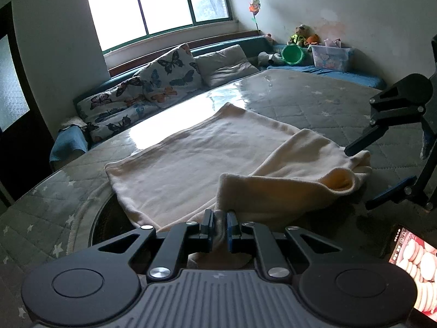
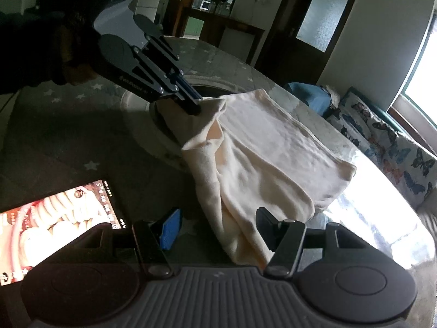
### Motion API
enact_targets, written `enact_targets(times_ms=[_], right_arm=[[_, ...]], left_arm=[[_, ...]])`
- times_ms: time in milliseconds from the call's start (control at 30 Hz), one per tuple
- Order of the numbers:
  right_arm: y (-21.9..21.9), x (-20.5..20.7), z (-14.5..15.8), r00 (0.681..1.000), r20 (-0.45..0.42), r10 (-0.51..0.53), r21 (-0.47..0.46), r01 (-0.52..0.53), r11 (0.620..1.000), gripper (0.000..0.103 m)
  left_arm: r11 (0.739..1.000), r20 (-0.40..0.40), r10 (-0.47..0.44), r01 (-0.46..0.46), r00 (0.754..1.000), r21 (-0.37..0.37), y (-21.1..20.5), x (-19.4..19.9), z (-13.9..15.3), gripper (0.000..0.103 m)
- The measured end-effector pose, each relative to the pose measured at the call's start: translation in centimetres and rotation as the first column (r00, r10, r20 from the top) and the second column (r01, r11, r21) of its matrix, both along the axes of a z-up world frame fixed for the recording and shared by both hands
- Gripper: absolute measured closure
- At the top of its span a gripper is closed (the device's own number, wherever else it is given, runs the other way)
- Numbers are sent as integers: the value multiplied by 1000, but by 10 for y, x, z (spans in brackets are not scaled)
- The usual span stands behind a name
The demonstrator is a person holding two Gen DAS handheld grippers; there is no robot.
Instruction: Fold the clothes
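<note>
Left claw point(image 1: 218, 225) is clenched on a corner of the cream garment point(image 1: 196, 158), which spreads ahead of it across the glass-topped table point(image 1: 314, 101). Right claw point(image 2: 217, 228) is released, its fingers wide either side of the bunched sleeve end. With only one corner pinched, the fold could drag crooked, or the loose end could brush the lit phone point(image 2: 54, 221) beside the right claw.

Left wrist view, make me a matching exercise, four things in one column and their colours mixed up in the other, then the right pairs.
Things:
1. garment
2. bucket
3. pillow
4. storage box

Colours:
A. green
B. clear, with a cartoon print
C. cream
D. white with butterflies

Pairs: 1-C, 2-A, 3-D, 4-B
</note>
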State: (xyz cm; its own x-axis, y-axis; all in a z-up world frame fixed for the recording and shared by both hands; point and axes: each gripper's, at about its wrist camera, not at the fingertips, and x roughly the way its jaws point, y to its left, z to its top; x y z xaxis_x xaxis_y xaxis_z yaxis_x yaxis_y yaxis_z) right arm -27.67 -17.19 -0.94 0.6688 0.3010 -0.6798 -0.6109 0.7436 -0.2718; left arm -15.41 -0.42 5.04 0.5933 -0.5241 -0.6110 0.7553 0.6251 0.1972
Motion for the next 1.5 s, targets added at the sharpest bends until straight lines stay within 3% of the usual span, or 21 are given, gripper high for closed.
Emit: enact_targets(times_ms=[367, 633, 800, 867, 1033, 1300, 1500], right_arm=[[8, 4, -1, 1000, -15, 14, 37, -14, 999, 42], [17, 11, -7, 1000, 26, 0, 33, -1, 999, 44], [19, 20, -12, 999, 36, -16, 29, 15, 999, 55], [17, 24, -12, 999, 20, -26, 57, 25, 998, 71], [7, 32, -6, 997, -30, -71, 152, 74, 986, 86], [1, 33, 2, 992, -66, -108, 235, 121, 965, 89], [3, 28, 6, 991, -56, -121, 247, 131, 960, 90]], left_arm=[[1000, -13, 15, -15, 1000, -2, -2, 4, -3, 92], [1000, -10, 9, -9, 1000, -4, 0, 1, -2, 92], [1000, -7, -2, 2, 1000, -5, 3, -6, -1, 92], [1000, 3, -13, 13, 1000, -2, 5, -12, -1, 89], [999, 35, -48, 48, 998, 26, 11, -30, -6, 83], [991, 92, -110, 102, 990, 86, 15, -58, -18, 62], [989, 146, -109, 92, 983, 118, 6, -61, -23, 64]])
